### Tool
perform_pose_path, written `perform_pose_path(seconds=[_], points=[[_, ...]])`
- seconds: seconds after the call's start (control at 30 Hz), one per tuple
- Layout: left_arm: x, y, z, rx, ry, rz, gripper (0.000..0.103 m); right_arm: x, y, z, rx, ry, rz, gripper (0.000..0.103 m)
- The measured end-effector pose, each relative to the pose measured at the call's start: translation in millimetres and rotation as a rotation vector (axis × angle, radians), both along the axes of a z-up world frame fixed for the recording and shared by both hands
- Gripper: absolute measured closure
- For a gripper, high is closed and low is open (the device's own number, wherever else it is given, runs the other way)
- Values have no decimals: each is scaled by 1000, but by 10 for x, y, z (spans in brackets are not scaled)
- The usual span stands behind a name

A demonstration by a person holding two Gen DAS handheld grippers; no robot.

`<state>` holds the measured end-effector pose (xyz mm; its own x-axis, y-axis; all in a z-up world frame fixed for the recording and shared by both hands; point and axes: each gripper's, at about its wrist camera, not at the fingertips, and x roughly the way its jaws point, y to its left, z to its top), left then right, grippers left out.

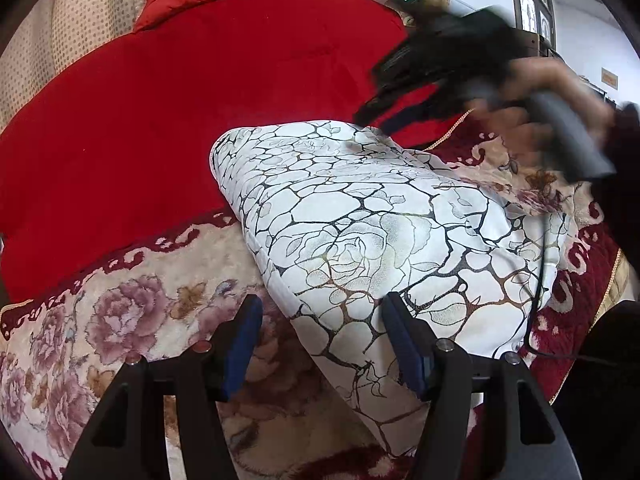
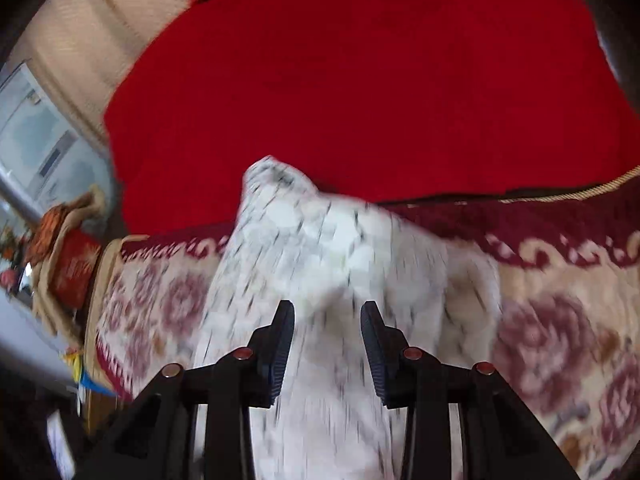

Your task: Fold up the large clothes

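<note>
On plush floral cover | crackle-print garment | left tongs agape | right tongs seemingly unclamped, blurred

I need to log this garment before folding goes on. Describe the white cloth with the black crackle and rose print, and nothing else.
The white cloth with the black crackle and rose print looks smooth and thin, veined with dark lines around outlined roses. It lies as a bunched, elongated heap, partly on the floral cream and maroon rug, its far end against the red padded garment. Its near edge sits between the open left claw fingers; whether they touch it is unclear. In the blurred right wrist view it lies between the right claw fingers.
</note>
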<state>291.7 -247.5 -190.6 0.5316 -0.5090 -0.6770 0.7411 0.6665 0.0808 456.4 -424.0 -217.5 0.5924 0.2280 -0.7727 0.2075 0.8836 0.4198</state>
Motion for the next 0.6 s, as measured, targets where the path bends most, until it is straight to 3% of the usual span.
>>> perform_pose_path(seconds=[0.13, 0.23, 0.4, 0.6], points=[[14, -6, 0, -8, 0, -3, 38, 559, -55, -494, -5, 114, -37, 65], [2, -15, 2, 1, -10, -9, 38, 651, -100, -774, 28, 150, -39, 64], [-14, 0, -3, 11, -23, -2, 38, 507, -1, -428, -42, 117, -33, 63], [-54, -11, 6, 17, -36, -1, 38, 538, 412, 5, -29, -24, 70, 63]])
